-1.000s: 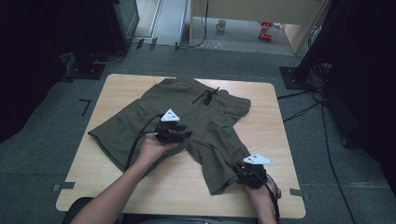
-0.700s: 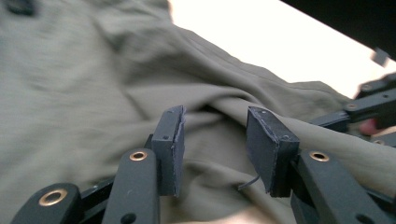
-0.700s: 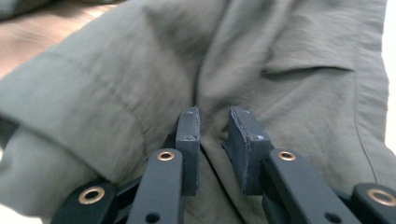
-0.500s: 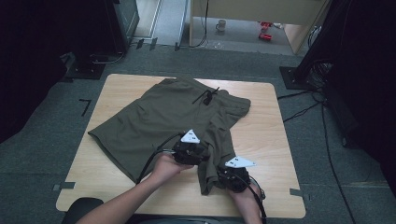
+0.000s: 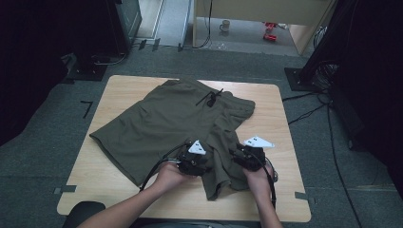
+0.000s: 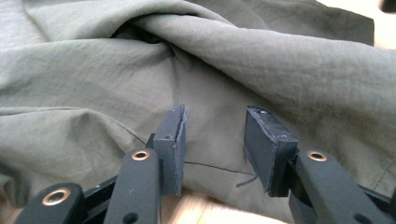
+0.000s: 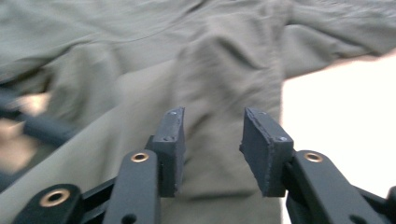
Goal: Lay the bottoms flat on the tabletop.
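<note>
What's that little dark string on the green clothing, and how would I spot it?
Start at the light wooden table and find the olive-green fabric shorts spread across it. Follow them to the waistband at the far edge, away from the person. There lies a thin black drawstring, knotted, the one dark line on otherwise plain green cloth.

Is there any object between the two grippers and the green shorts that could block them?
Nothing visible does. The left gripper and the right gripper both have open jaws directly at the cloth of the shorts; the right one's jaws have just been opening.
</note>
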Demonstrator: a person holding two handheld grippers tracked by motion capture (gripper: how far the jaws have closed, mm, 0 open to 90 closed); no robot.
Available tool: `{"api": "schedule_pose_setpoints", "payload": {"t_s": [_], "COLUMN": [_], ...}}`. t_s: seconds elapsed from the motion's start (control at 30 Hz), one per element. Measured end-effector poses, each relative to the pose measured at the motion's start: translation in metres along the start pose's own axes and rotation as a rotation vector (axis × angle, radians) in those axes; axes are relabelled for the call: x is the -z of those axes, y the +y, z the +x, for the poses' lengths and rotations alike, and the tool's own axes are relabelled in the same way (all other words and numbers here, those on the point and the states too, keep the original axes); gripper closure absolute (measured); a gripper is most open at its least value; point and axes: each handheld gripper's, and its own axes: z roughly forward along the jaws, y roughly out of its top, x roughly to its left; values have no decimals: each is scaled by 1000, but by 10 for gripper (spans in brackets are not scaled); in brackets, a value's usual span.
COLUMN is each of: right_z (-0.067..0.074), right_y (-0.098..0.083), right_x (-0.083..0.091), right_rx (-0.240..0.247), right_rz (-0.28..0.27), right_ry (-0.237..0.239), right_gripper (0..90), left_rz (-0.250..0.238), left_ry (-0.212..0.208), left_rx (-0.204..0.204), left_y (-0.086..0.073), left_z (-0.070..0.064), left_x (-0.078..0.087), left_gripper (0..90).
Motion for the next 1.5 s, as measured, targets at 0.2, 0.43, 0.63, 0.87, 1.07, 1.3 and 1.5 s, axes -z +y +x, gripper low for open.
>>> {"api": "schedule_pose_setpoints", "payload": {"t_s": [0.2, 0.43, 0.63, 0.87, 1.07, 1.3, 1.5], "right_z": [-27, -38, -39, -28, -24, -16, -3], "right_y": [10, 18, 19, 20, 16, -7, -25], "right_x": [-30, -57, -70, -62, -35, -3, 15], "right_rx": [-27, -34, -25, -32, -64, -101, -85], "right_rz": [4, 76, 58, 130, 152, 112, 118], "right_ry": [-42, -35, -65, -86, -80, -61, -56], "right_gripper": [514, 495, 561, 879, 885, 885, 882], "left_rz": [7, -8, 1, 8, 25, 44, 66], "left_ry": [-11, 3, 12, 19, 17, 24, 22], "left_rx": [11, 6, 16, 35, 37, 24, 27], "left_y": [-3, -10, -15, -18, -21, -24, -28], "left_z": [2, 2, 5, 9, 15, 19, 22], "left_x": [5, 9, 17, 23, 30, 36, 43], "left_gripper": [599, 599, 602, 603, 589, 576, 574]}}
